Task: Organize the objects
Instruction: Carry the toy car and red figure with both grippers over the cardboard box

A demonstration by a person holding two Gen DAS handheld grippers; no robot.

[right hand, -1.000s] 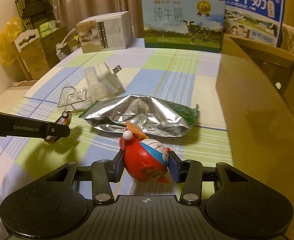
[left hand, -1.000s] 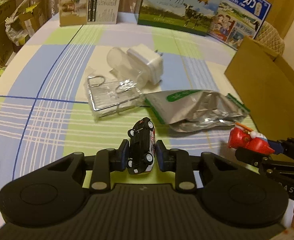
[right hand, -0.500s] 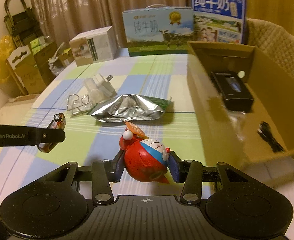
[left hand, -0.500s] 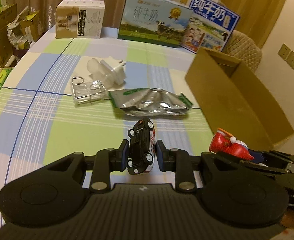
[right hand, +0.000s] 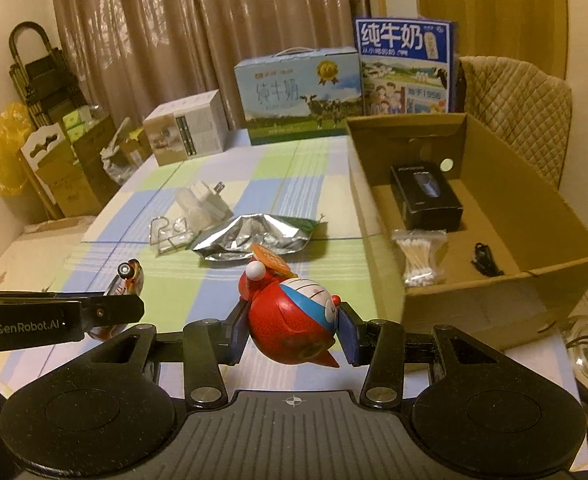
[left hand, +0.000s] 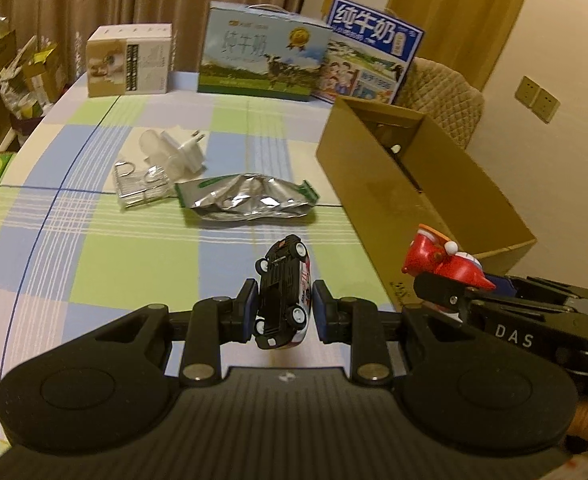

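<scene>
Dim, warm yellowish indoor light is tinting both views; fisheye bending is curving the edges, corners are vignetting black.

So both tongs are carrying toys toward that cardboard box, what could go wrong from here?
The toy car sits tilted between the left tongs, gripped only at its rear, so it might slip out. The round red figurine in the right tongs is smooth and could pop free. The two tongs are close together beside the cardboard box, so they may bump each other or clip its wall when dropping things in.
</scene>
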